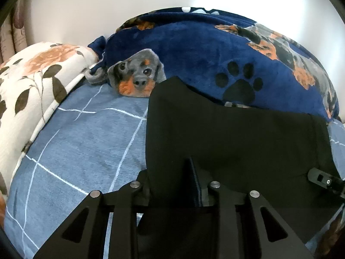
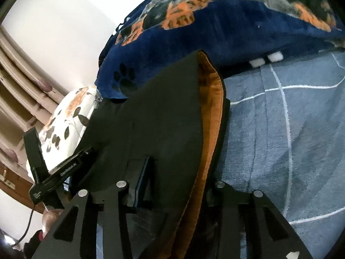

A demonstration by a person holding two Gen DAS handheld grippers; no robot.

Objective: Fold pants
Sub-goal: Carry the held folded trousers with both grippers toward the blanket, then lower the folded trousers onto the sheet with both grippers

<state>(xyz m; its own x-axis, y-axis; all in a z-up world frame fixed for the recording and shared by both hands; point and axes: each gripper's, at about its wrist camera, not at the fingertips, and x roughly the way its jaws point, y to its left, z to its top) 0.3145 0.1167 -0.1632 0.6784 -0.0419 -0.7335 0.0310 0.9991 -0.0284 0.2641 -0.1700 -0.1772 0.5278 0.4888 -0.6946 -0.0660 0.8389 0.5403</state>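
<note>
Two hand-held grippers, left [image 1: 172, 185] & right [image 2: 172, 185], each w/ black pants [image 1: 226, 133] between part-open jaws; can't tell if pads bite. Pants lie on bed [image 1: 82, 142]. Risk: cloth slips, fold skews. Blanket [image 1: 194, 49] touches the far edge, pillow [image 1: 32, 82] well left.

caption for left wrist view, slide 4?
Left gripper at the near edge of black pants lying on a blue checked bedsheet.

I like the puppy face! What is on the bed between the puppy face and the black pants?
Nothing: in the left wrist view the puppy face on the blue blanket sits right beside the black pants, with only bare checked sheet below.
</note>
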